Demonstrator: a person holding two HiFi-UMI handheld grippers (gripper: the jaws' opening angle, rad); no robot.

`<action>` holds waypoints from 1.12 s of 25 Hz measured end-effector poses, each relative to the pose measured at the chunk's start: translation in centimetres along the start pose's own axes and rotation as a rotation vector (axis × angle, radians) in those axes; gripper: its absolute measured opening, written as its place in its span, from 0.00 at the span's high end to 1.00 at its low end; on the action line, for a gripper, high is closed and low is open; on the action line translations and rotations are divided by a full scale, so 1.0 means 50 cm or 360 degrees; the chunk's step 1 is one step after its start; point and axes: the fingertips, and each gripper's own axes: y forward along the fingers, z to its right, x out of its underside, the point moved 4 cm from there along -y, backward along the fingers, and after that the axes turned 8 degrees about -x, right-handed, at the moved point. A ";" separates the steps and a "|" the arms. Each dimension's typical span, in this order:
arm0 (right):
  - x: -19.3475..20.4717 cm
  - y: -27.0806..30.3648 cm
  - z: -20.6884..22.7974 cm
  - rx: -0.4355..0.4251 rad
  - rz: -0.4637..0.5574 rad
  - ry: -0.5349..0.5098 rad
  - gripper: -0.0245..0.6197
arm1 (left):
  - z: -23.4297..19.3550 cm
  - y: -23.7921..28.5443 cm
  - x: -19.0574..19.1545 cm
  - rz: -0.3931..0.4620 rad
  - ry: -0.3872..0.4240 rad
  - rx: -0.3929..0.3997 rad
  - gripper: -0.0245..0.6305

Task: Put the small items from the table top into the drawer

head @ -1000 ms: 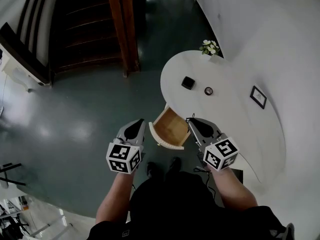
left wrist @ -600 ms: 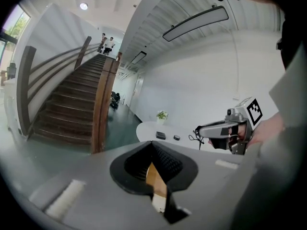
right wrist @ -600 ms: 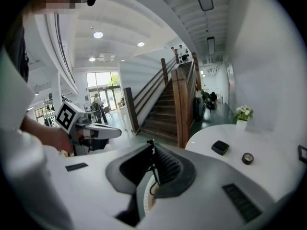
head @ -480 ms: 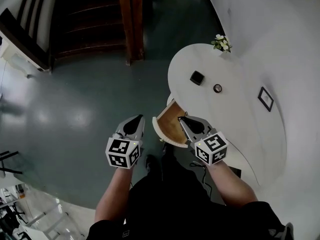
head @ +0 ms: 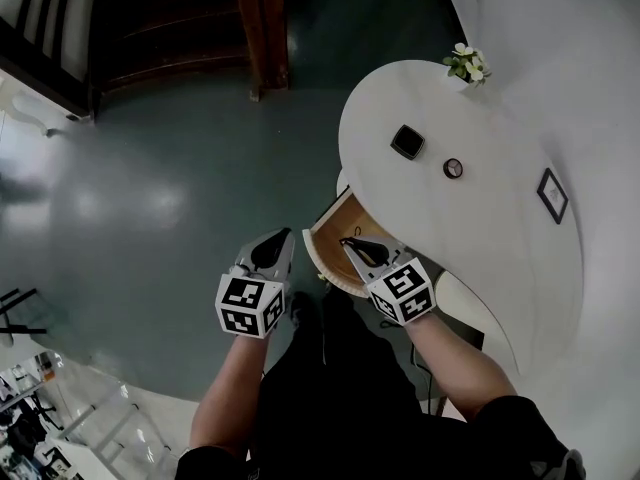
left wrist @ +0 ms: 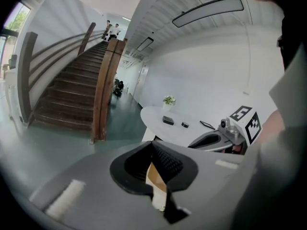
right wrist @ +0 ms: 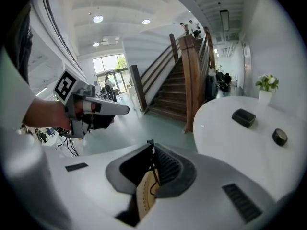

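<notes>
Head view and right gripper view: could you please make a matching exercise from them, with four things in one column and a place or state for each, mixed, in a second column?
Things:
1. flower pot
2. black square item
3. drawer
4. right gripper

Places or states:
A. pulled open, wooden inside
B. at the far edge of the table
C. over the drawer, shut on a thin black cord
D. on the table top, beside a small round item

Pairs: 1-B, 2-D, 3-A, 4-C.
</notes>
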 end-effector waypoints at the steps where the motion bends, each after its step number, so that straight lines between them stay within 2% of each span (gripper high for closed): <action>1: 0.016 0.013 0.006 -0.0009 -0.0037 0.0000 0.91 | 0.000 0.010 0.010 -0.0013 -0.0004 0.0003 0.95; 7: 0.106 0.085 0.050 -0.0036 -0.0259 -0.0022 0.91 | -0.004 0.062 0.062 -0.0064 -0.0028 0.0031 0.95; 15: 0.225 0.162 0.092 -0.0051 -0.0585 -0.0190 0.91 | -0.020 0.095 0.112 -0.0126 -0.0086 0.0032 0.95; 28: 0.295 0.248 0.144 -0.0031 -0.0845 -0.0254 0.91 | -0.040 0.081 0.144 -0.0167 -0.0102 -0.0004 0.95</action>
